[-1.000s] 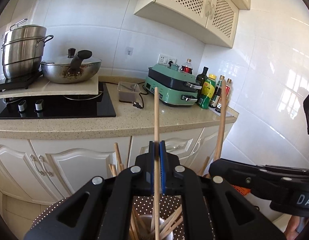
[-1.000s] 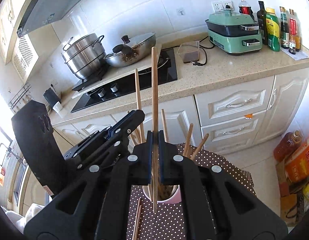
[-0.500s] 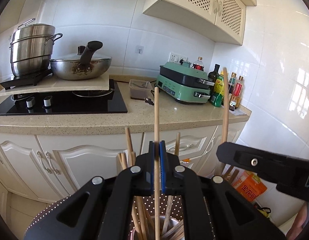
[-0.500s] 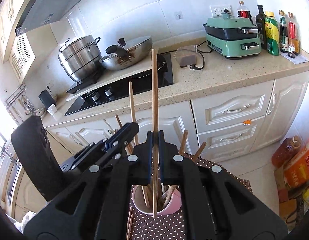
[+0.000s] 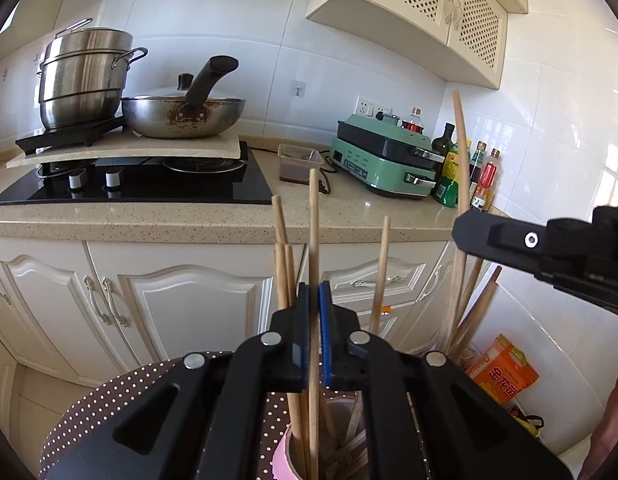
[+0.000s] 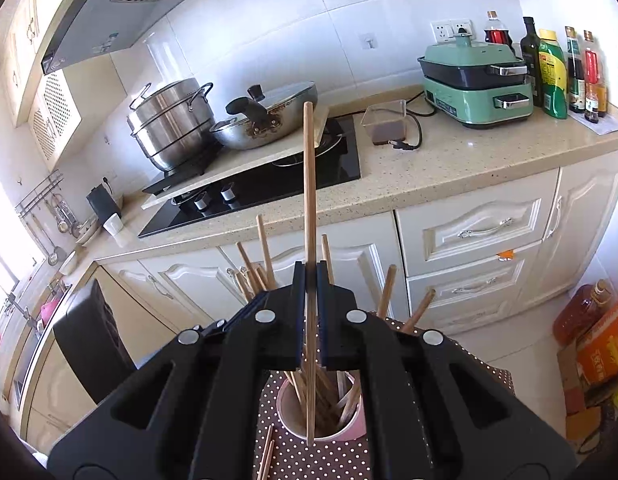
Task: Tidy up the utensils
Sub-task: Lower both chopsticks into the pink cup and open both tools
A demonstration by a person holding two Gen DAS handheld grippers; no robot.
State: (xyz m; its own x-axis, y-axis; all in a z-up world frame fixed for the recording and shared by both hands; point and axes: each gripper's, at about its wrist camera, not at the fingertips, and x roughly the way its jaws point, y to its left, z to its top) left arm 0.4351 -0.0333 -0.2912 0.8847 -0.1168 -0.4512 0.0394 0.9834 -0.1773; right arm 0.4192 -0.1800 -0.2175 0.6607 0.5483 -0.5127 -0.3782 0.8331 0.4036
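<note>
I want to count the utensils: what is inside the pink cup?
Several wooden chopsticks stand loosely in the pink cup. The gripper bodies cover part of it, so no exact count.

The left tool [image 5: 313,304] pinches an upright chopstick [image 5: 313,216] above the pink cup [image 5: 283,456] of chopsticks.

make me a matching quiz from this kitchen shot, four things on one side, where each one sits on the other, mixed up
Things:
1. wok
2. cup
3. green cooker
4. loose chopsticks

Places:
A. lying on the dotted cloth beside the cup
B. on the counter next to the bottles
C. on the slab over the hob
D. upright on the dotted cloth, full of chopsticks

Pairs: 1-C, 2-D, 3-B, 4-A
</note>
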